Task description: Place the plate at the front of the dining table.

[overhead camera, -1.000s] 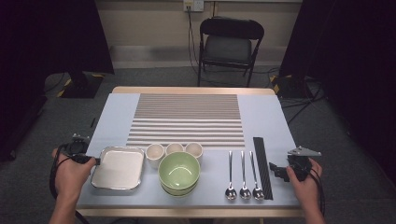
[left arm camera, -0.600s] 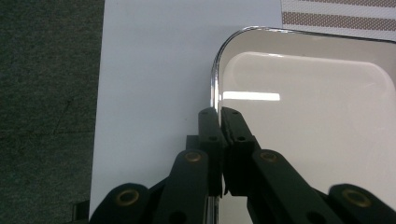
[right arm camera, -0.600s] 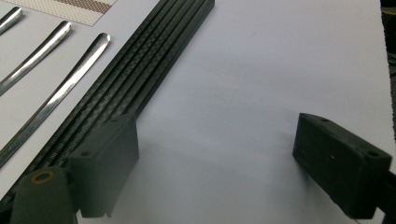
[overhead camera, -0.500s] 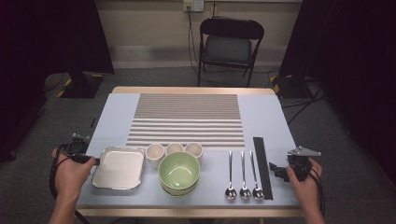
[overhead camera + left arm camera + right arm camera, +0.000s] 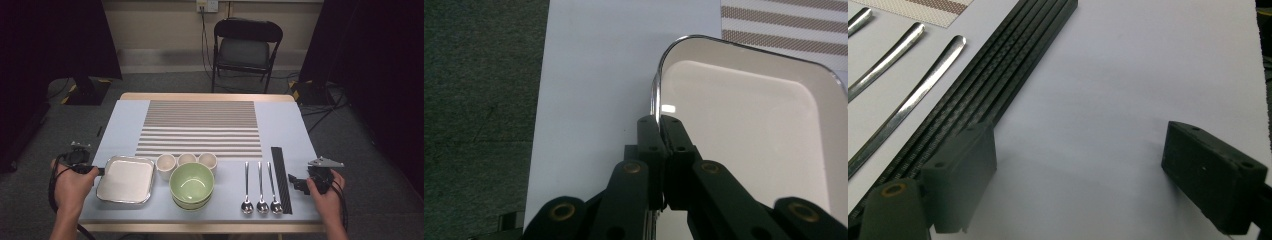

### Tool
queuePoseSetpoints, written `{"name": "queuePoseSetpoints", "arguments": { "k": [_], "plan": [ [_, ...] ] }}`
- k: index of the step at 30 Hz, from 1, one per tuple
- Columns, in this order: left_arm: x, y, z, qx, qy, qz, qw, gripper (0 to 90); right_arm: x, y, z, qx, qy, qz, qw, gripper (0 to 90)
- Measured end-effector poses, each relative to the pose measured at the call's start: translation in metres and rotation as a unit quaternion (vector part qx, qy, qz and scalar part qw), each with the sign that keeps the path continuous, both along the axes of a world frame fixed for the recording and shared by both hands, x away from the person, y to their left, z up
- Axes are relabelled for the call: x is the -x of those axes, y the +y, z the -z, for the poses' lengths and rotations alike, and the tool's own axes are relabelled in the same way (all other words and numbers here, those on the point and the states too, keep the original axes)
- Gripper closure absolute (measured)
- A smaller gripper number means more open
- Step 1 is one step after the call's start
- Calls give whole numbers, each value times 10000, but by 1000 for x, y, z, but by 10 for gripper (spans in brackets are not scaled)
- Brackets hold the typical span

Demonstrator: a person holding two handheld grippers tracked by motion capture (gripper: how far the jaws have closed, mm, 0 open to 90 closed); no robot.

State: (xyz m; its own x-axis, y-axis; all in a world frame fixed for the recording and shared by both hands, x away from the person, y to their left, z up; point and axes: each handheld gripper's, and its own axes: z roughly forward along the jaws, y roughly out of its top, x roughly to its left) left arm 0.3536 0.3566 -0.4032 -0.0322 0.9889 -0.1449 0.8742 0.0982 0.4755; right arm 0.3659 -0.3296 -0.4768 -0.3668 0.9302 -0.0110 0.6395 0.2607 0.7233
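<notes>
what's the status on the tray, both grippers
Left gripper shut on tray rim. Right gripper open beside chopsticks, holding nothing. Cups and bowl close beside tray.

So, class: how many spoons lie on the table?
3. The left spoon, middle spoon and right spoon lie side by side, between the green bowl and black strip.

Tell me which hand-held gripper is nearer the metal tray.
Left. The left hand-held gripper is clamped on the metal tray rim; the right hand-held gripper sits at the table's far side, beyond the spoons.
</notes>
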Motion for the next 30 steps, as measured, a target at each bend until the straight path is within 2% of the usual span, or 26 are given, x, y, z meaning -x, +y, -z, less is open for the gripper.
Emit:
{"name": "queuePoseSetpoints", "arguments": {
  "k": [2,4,8,9,14,16,18,20,23,26,30],
  "plan": [
    [2,4,-1,-38,-24,-44,10000,888,0,0,0,0,4,6,10000,132],
    [2,6,0,63,-50,31,10000,888,0,0,0,1,0,0,10000,132],
    [0,5,6,-8,2,110,9999,874,0,0,0,1,7,6,10000,132],
    [-1,6,9,47,67,151,9999,868,0,0,0,-1,7,6,10000,132],
    [-2,9,14,187,72,188,9996,869,0,0,0,-5,10,2,10000,132],
    [-2,11,15,400,108,171,9990,882,0,0,0,-3,4,0,10000,132],
    [-2,14,16,492,112,209,9985,887,0,0,0,-2,4,-1,10000,132],
    [-1,16,15,575,117,104,9982,888,0,0,0,-2,2,5,10000,132],
    [1,21,12,545,110,59,9984,889,0,0,0,-3,0,4,10000,132],
    [2,25,10,732,83,-20,9973,889,0,0,0,-5,1,3,10000,132],
    [2,26,6,834,30,-84,9965,889,0,0,0,-10,8,6,10000,132]
  ]
}}
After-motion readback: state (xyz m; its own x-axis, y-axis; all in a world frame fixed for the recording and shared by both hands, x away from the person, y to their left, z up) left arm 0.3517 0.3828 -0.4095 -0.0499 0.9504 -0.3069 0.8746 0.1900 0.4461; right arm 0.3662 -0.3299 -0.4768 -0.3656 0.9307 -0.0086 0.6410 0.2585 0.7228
